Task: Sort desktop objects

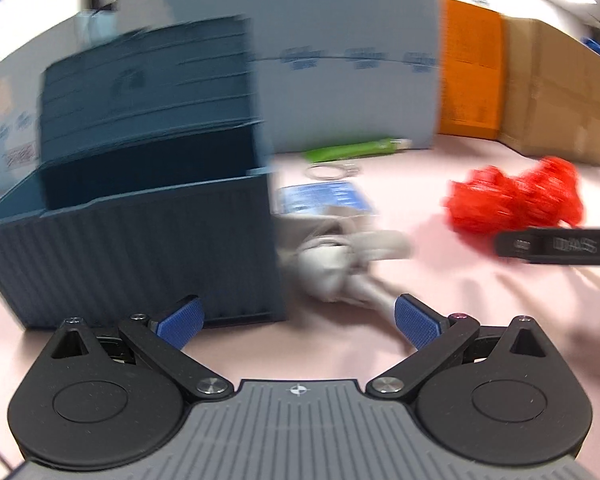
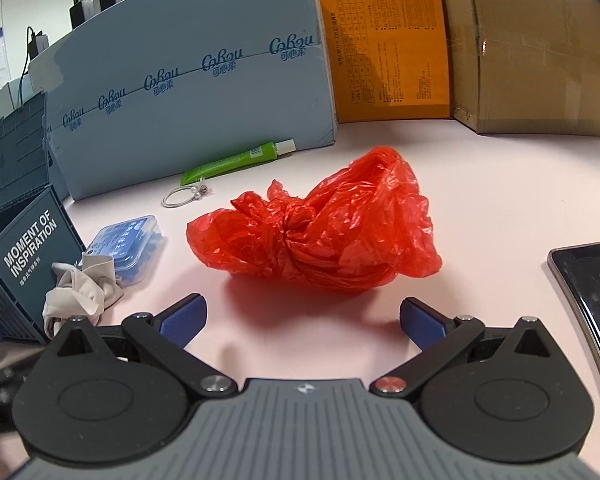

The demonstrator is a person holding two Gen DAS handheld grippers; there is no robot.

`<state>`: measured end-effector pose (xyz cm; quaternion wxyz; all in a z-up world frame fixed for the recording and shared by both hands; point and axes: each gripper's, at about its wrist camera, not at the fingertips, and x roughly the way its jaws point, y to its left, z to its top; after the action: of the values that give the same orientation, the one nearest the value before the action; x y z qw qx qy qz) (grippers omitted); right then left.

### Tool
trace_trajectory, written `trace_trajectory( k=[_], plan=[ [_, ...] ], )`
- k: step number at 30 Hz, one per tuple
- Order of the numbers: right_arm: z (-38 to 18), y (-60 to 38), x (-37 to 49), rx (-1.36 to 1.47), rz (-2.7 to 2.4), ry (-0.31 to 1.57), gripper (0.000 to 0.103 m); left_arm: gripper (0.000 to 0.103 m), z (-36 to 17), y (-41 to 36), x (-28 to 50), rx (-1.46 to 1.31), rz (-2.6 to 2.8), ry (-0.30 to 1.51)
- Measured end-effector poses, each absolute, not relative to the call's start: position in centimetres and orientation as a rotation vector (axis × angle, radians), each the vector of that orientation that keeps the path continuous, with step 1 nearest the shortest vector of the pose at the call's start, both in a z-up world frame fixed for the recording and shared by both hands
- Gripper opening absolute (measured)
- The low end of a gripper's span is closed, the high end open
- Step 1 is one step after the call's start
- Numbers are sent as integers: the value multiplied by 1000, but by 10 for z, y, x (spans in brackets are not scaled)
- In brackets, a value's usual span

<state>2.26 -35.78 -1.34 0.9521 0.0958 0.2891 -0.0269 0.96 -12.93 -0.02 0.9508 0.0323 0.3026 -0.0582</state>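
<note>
With both your left gripper (image 1: 298, 320) and right gripper (image 2: 302, 318) spread and empty, sorting looks barely begun: the red plastic bag (image 2: 320, 236) just ahead lies loose.

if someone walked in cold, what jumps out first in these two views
The crumpled red plastic bag grabs the eye first, lying mid-table straight ahead of the open right gripper. Next is the dark blue storage box at the left, printed "MOMENT OF INSPIRATION", with a wadded grey cloth against it. Behind, an orange carton stands out among the boxes.
</note>
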Motion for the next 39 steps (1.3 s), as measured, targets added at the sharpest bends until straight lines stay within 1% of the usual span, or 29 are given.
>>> trace_trajectory(
  k=[6,10,12,14,22,30,39],
  plan=[
    [-15,-353,28,168,-62,619,103,102,1,-71,19,-39,-14,651],
    [-17,-336,38,39,-93,688,103,103,-2,-44,23,-65,12,664],
    [-17,-329,42,-3,-76,689,103,103,-3,-37,25,-105,6,673],
    [-18,-328,46,-8,-65,695,103,103,-3,-38,23,-102,11,660],
    [-22,-321,48,13,-123,674,103,103,-3,-60,10,53,106,606],
    [-19,-324,46,27,-118,672,103,103,2,-42,1,-60,111,543],
    [-18,-322,47,27,-118,672,103,103,2,-44,5,-55,102,553]
  ],
)
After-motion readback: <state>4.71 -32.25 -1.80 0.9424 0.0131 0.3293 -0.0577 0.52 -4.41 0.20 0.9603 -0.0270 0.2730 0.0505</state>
